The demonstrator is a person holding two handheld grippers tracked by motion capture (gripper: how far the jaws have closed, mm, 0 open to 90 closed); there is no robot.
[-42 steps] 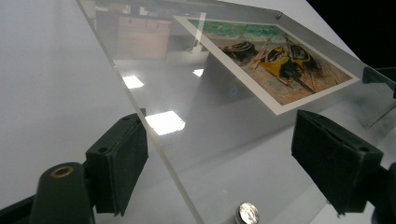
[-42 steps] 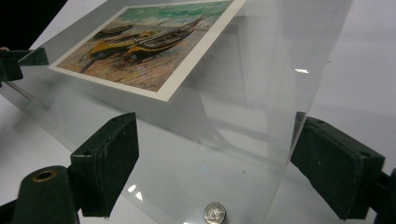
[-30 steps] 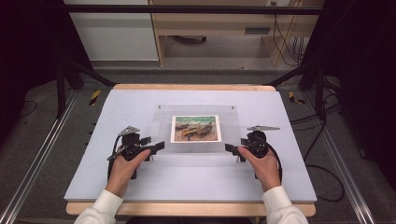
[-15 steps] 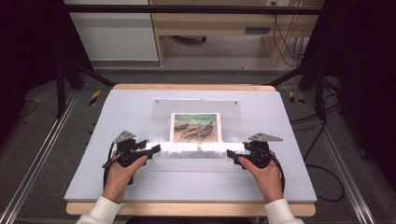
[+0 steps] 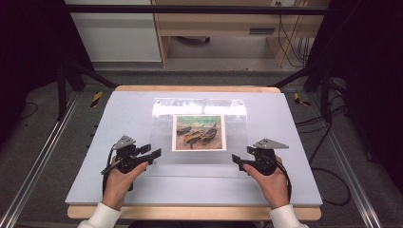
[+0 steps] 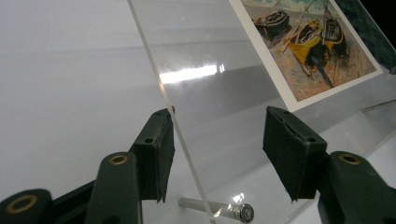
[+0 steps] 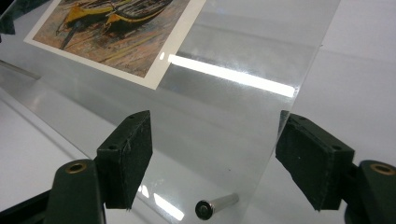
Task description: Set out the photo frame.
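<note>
My left gripper (image 5: 153,154) and right gripper (image 5: 236,160) sit low in the high view, one at each side edge of the clear acrylic sheet (image 5: 199,107) that lies mid-frame on the white table (image 5: 285,118). Both pairs of jaws have just been closing, yet they stand spread, each straddling a sheet edge without pinching it. The boat picture (image 5: 198,132) lies at the sheet's centre.

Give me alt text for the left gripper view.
Two black jaws stand open around the side edge of a clear acrylic frame, not pressing it. A boat painting print sits inside at upper right, and a metal standoff pin lies below.
</note>
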